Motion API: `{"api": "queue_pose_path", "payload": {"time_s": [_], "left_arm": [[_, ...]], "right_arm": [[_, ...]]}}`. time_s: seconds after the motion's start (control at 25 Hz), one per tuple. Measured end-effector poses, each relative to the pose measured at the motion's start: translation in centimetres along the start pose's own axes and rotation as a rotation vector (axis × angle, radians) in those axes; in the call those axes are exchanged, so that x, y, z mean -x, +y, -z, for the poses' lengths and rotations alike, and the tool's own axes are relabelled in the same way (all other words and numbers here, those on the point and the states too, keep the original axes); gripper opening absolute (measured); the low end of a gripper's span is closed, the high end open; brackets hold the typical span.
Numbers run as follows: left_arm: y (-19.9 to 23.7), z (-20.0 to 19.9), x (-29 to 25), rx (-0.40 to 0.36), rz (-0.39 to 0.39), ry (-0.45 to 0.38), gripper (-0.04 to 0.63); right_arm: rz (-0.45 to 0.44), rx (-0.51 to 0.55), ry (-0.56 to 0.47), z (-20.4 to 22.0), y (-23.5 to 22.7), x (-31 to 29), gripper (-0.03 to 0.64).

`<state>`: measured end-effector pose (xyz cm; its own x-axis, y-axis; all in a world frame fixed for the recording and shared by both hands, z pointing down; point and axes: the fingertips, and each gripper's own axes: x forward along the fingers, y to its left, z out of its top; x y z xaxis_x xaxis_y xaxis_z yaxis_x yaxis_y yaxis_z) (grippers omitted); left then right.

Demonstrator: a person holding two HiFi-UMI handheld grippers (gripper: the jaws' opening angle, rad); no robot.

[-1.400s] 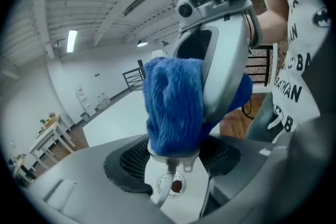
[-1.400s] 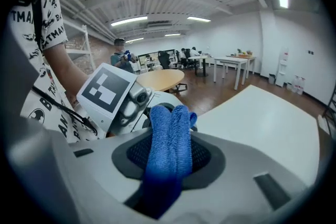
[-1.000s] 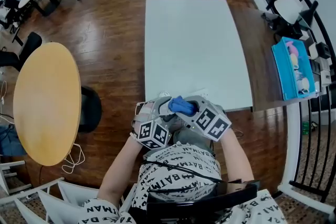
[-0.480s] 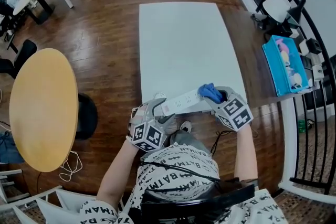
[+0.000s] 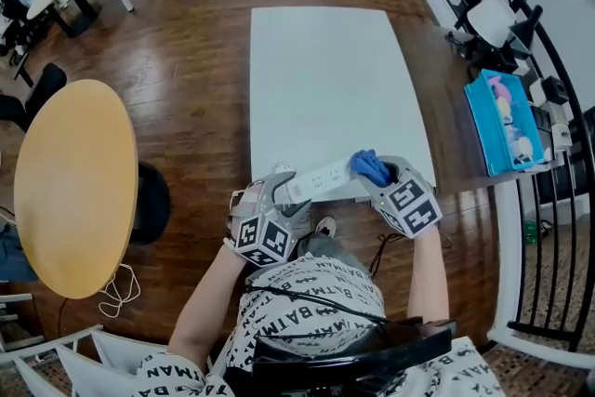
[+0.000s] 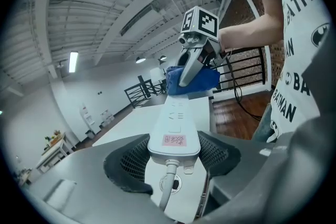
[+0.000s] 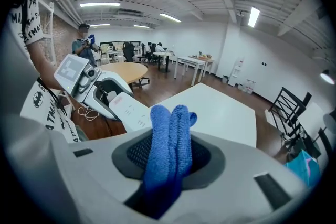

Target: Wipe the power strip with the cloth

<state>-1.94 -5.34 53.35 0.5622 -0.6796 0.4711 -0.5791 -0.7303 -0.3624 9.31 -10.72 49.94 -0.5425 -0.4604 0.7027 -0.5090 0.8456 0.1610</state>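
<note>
- Power strip [image 5: 321, 181] at the white table's [image 5: 325, 70] 6 o'clock edge; left gripper [image 5: 284, 198] clamps its cord end.
- Right gripper [image 5: 386, 178] pinches the blue cloth [image 5: 369, 166] at the strip's 3 o'clock end.

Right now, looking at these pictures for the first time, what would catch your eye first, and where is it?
The bright blue cloth, pinched in the right hand-held gripper, sits on one end of a white power strip. The left hand-held gripper clamps the strip's cord end, at the near edge of the white table.
</note>
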Motion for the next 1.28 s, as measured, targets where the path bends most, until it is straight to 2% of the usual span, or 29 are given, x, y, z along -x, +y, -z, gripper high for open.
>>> {"api": "queue_pose_path", "payload": {"time_s": [0.36,0.72,0.84,0.92,1.12,1.28], "left_arm": [[0.3,-0.9,-1.0,-0.018,-0.019,0.016,0.285],[0.6,-1.3,-0.9,-0.021,-0.034,0.012,0.285],[1.0,-1.3,-0.7,0.011,-0.038,0.001,0.285],[1.7,-1.0,-0.5,0.046,-0.051,-0.005,0.285],[4.3,-0.3,0.1,0.189,-0.101,-0.031,0.285],[5.0,-0.8,0.2,0.221,-0.123,-0.042,0.285]], "right_arm": [[-0.204,0.084,-0.058,-5.3,9.0,-1.9,0.135],[-0.296,0.190,-0.068,-7.7,13.5,-2.5,0.135],[-0.297,0.122,-0.114,-7.6,12.2,-1.7,0.135],[-0.263,0.055,-0.135,-6.8,10.3,-1.2,0.135],[-0.196,-0.024,-0.091,-3.3,7.9,-0.9,0.135],[-0.199,-0.059,-0.095,-3.1,8.4,-1.9,0.135]]}}
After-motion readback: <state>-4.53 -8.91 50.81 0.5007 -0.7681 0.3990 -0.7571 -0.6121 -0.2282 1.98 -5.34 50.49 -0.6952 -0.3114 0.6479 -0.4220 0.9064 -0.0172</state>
